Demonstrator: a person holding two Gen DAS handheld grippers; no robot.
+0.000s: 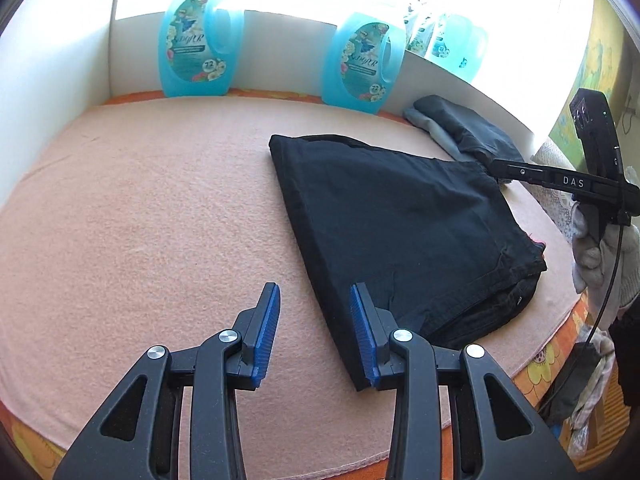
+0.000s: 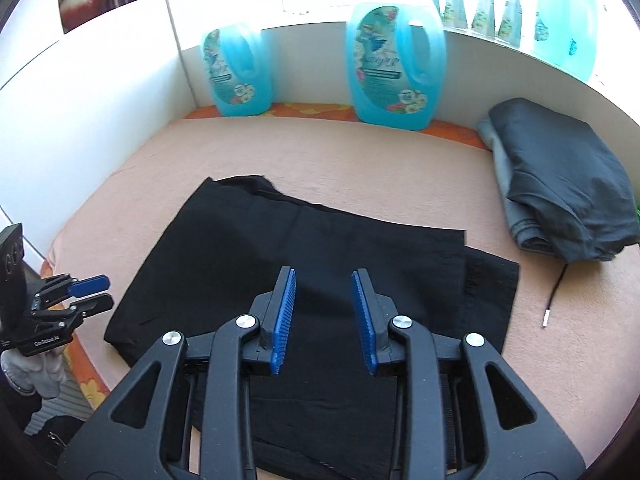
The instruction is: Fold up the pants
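Black pants lie folded flat on the peach blanket. They also show in the right wrist view. My left gripper is open and empty, just above the blanket at the pants' near left edge. My right gripper is open and empty, hovering over the middle of the pants. The right gripper shows from the side in the left wrist view, at the pants' far right corner. The left gripper shows in the right wrist view, left of the pants.
Two blue detergent jugs stand against the white back wall. A folded dark grey garment lies at the back right with a cord beside it. The blanket's edge drops off at the right.
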